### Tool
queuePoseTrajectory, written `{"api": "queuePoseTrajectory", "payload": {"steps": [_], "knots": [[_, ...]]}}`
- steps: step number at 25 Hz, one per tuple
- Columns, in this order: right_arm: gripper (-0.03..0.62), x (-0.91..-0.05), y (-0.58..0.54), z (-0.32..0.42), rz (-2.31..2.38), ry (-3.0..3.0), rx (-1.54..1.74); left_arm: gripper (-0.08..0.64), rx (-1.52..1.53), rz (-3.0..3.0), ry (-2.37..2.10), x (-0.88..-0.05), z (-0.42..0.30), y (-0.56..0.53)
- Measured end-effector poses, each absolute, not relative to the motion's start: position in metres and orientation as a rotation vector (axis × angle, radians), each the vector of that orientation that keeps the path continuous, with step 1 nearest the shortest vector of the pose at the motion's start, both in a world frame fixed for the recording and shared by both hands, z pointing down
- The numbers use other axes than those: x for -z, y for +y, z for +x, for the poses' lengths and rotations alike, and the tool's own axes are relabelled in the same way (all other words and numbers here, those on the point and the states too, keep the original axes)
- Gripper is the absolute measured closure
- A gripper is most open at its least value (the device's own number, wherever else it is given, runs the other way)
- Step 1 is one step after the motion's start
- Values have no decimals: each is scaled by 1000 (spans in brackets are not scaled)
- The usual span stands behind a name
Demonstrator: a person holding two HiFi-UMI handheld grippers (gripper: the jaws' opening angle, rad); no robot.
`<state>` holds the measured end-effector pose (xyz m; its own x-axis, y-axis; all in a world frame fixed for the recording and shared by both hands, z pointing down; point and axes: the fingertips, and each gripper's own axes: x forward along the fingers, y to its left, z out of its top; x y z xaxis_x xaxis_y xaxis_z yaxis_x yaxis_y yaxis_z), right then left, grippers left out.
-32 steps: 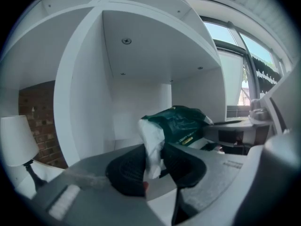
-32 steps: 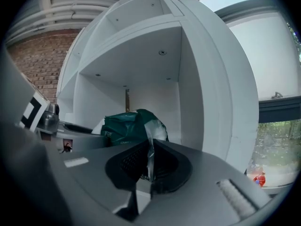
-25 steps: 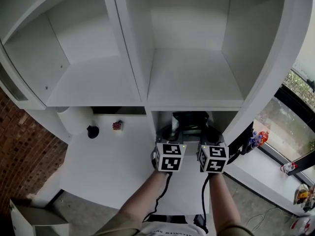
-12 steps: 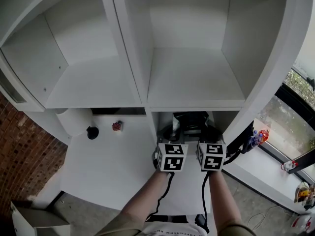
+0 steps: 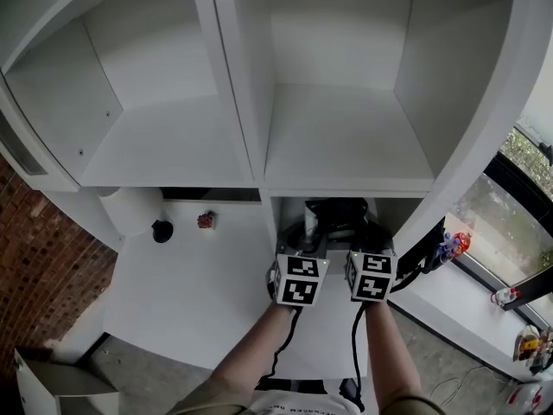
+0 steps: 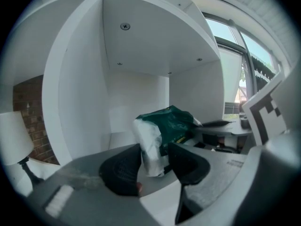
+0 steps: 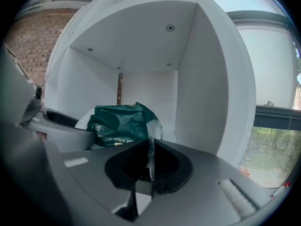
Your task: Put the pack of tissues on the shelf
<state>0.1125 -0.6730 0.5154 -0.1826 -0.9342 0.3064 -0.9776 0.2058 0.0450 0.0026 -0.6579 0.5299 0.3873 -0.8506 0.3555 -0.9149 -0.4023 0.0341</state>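
Observation:
The pack of tissues (image 6: 167,124), dark green with a white end, lies inside the lower compartment of the white shelf unit (image 5: 259,184). My left gripper (image 6: 157,161) has its jaws opening. The pack's white end stands between them, with a gap at the right pad. My right gripper (image 7: 150,166) is shut on a thin flap of the pack's (image 7: 120,124) plastic wrapper. In the head view both marker cubes (image 5: 300,279) sit side by side at the compartment's mouth. The pack itself is hidden there behind the grippers.
Two upper compartments (image 5: 346,137) of the shelf unit stand bare. On the white table (image 5: 190,301) to the left are a white rounded lamp (image 5: 130,210), a small black thing (image 5: 162,230) and a small red thing (image 5: 206,220). A brick wall (image 5: 43,266) is at the left. A windowsill with toys (image 5: 454,242) is at the right.
Both grippers stay at the mouth of the lower compartment. The left marker cube has tilted slightly. Nothing else has visibly moved.

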Motion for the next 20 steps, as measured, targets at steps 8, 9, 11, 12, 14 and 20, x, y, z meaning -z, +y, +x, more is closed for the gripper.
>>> {"api": "queuePoseTrajectory", "payload": {"steps": [8,9,11,12,14,20], "knots": [[575,-515,-673,115,1872,-2168,-209,278,-461,2473,-1560,-527,7,-648],[574,-514,-673,115,1877,-2166,-206,275,-463,2480,-1549,-527,7,-646],[572,-514,-674,115,1886,-2161,-205,242,-460,2500,-1506,-526,10,-644],[571,-514,-674,115,1891,-2158,-204,229,-455,2511,-1487,-525,11,-643],[571,-514,-675,115,1900,-2147,-200,225,-442,2523,-1479,-523,10,-640],[566,-512,-674,116,1918,-2149,-207,225,-455,2527,-1453,-524,13,-634]]}}
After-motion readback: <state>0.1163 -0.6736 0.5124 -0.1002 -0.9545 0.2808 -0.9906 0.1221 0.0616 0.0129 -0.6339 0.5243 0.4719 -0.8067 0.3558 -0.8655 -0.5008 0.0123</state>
